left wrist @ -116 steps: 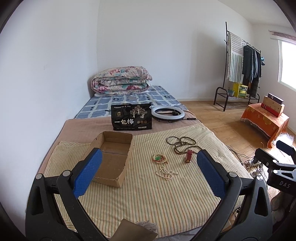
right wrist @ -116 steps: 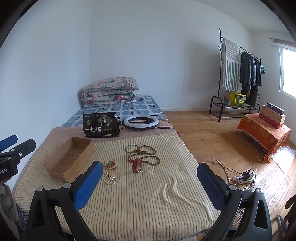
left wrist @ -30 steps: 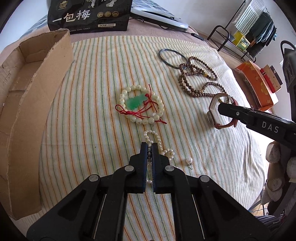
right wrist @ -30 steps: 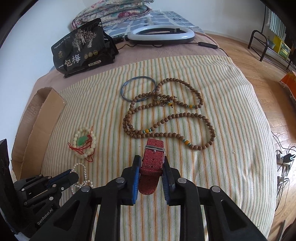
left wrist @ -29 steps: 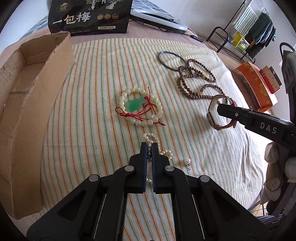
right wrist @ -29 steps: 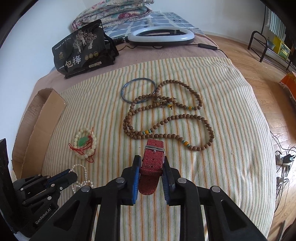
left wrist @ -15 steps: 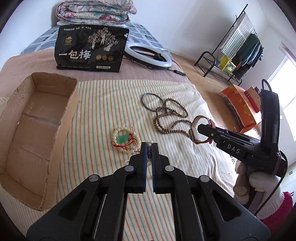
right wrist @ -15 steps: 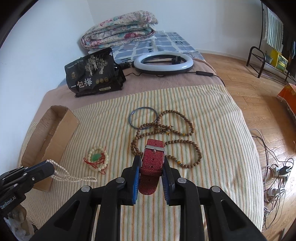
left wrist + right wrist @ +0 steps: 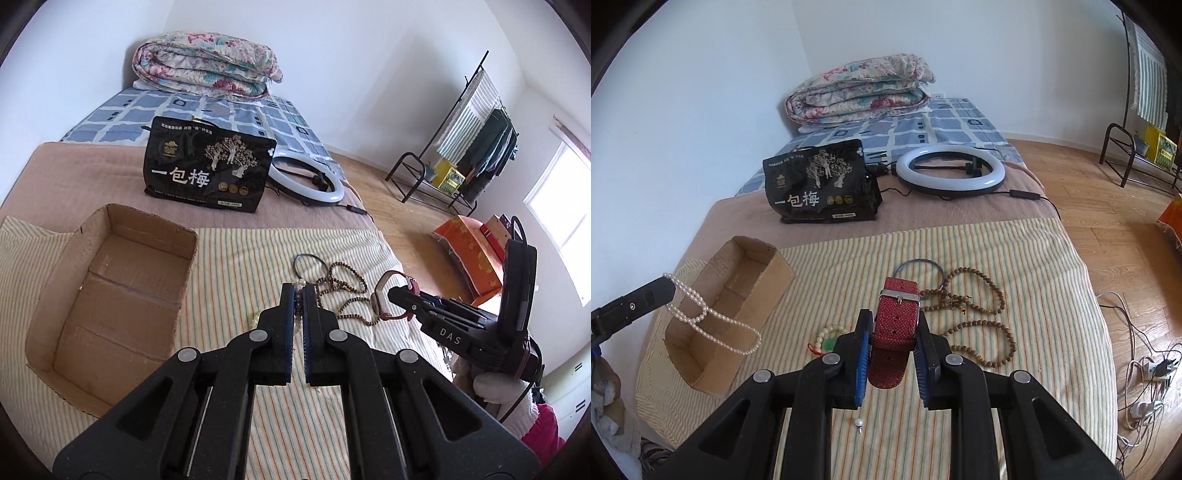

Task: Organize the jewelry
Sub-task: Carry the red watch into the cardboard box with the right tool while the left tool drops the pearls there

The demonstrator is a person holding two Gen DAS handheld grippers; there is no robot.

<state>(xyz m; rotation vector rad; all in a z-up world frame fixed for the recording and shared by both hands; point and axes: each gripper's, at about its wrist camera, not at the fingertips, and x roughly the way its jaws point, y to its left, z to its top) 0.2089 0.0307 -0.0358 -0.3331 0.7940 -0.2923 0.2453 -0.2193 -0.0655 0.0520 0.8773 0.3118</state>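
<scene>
both pieces are lifted clear of the striped cloth [image 9: 1015, 258], so the step in hand looks like the carry toward the cardboard box [image 9: 731, 295]. the left gripper [image 9: 298, 291] is clenched on the pearl necklace [image 9: 713, 317], whose strand hangs slack from the tips in front of the box's near end in the right wrist view. the right gripper [image 9: 892, 332] grips the red watch [image 9: 895, 325] by its woven strap, buckle pointing to 12 o'clock.

on the cloth lie the jade bracelet [image 9: 829, 338] at about 9 o'clock of the right tips, the blue bangle [image 9: 918, 269] and the wooden bead necklace [image 9: 979, 317] toward 1 o'clock, and a loose pearl [image 9: 859, 422] at 6 o'clock.

the next move likely needs each piece brought above the box's open top, at about 9 o'clock of the left tips, before letting go; the dangling strand could catch on the box wall.
</scene>
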